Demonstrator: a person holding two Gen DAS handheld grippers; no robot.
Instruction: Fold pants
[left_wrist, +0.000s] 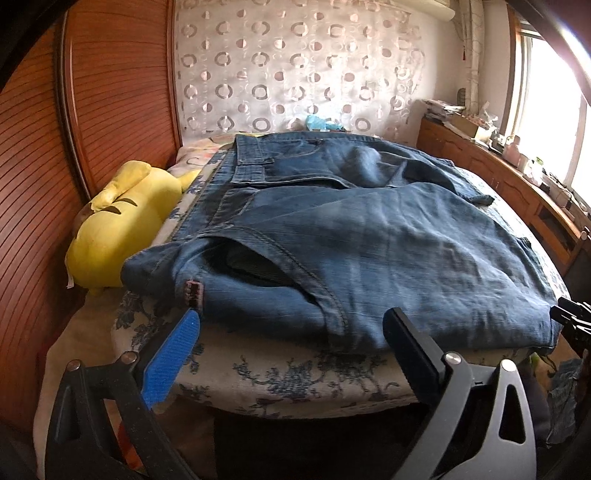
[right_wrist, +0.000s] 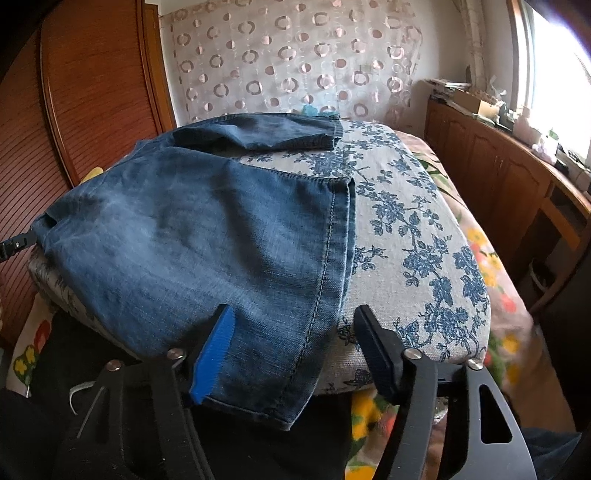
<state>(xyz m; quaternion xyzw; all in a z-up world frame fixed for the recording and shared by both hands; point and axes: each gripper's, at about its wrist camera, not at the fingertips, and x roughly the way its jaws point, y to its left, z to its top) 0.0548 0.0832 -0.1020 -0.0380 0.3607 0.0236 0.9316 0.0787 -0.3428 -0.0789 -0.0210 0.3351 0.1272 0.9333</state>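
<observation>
Blue denim pants (left_wrist: 351, 236) lie spread on a floral cushion (left_wrist: 288, 376) on the bed. In the left wrist view the waistband and a pocket opening face me. My left gripper (left_wrist: 291, 328) is open at the near edge of the pants, its fingers just short of the fabric. In the right wrist view the pants (right_wrist: 207, 243) drape over the cushion (right_wrist: 413, 229), with a leg hem hanging off the near edge. My right gripper (right_wrist: 291, 321) is open and straddles that hanging hem. The other leg end (right_wrist: 266, 131) lies at the far side.
A yellow plush toy (left_wrist: 118, 225) lies left of the pants against a wooden wardrobe (left_wrist: 44, 184). A wooden sideboard (left_wrist: 517, 184) with clutter runs under the window at right. A patterned curtain (left_wrist: 295, 66) hangs behind. A flowered bedsheet (right_wrist: 491, 280) shows right of the cushion.
</observation>
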